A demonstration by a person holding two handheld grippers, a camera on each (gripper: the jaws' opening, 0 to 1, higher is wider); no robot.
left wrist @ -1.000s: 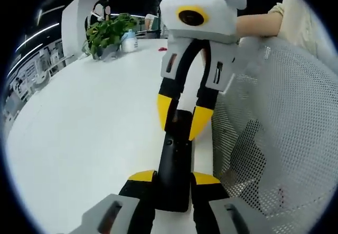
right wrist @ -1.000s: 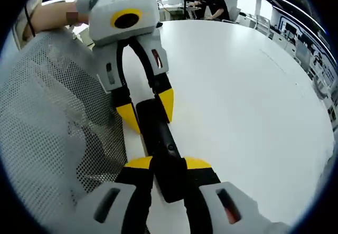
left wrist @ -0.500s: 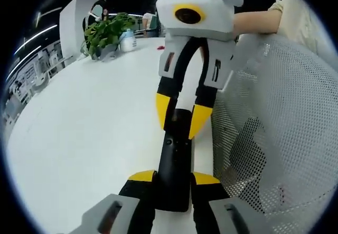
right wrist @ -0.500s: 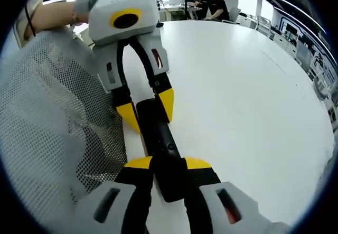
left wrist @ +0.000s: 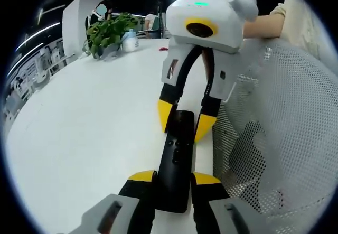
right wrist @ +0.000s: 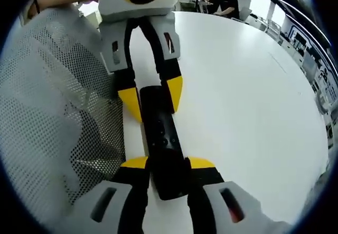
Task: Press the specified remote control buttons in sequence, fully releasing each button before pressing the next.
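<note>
A black remote control point(left wrist: 174, 160) lies flat on a white table point(left wrist: 79, 139), near the edge beside a white mesh chair back point(left wrist: 285, 139). Its long axis runs straight between the two grippers, which face each other. The left gripper point(left wrist: 174, 178) has its yellow-tipped jaws closed against the sides of one end; the right gripper point(left wrist: 182, 123) has its jaws apart astride the other end, whether touching cannot be told. The buttons point(right wrist: 162, 134) sit mid-length between them, facing up. A potted plant point(left wrist: 108, 33) stands far off.
</note>
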